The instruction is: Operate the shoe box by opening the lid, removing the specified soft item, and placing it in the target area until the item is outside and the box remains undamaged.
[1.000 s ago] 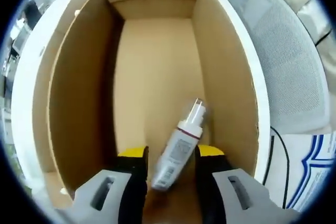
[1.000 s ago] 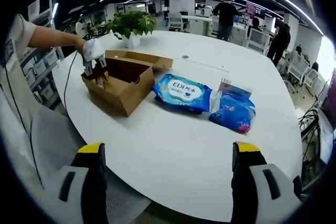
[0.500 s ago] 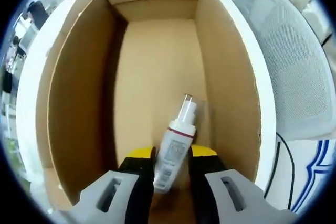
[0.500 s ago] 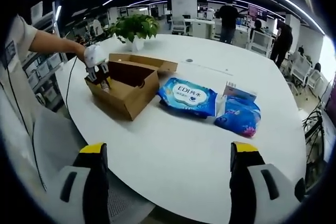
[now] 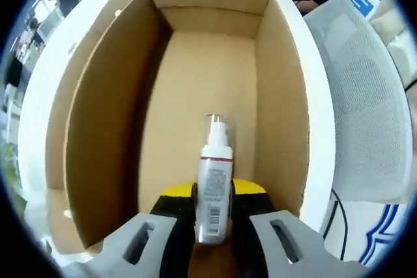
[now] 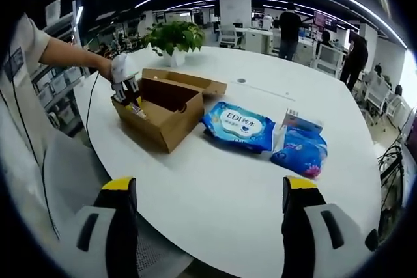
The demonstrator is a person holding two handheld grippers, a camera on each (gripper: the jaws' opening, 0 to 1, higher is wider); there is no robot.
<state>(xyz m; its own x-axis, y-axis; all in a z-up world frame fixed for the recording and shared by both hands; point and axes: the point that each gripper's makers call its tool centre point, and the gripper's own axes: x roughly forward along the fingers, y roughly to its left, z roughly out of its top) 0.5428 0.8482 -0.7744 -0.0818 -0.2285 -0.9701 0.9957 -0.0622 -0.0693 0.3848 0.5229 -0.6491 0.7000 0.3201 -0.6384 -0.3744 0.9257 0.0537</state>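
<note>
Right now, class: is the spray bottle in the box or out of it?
In. The spray bottle sits between the cardboard walls of the shoe box, gripped by the left gripper.

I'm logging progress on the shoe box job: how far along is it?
Done: the box stands open, its lid off. In hand: the left gripper is shut on the bottle, which is the one thing in the box. Left: lift it out and set it on the table. The right gripper hangs open.

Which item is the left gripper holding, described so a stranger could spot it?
On the white round table stands an open cardboard shoe box. Inside it, the left gripper clamps a small white spray bottle: clear cap, dark red collar band, printed label, the box's sole item.
</note>
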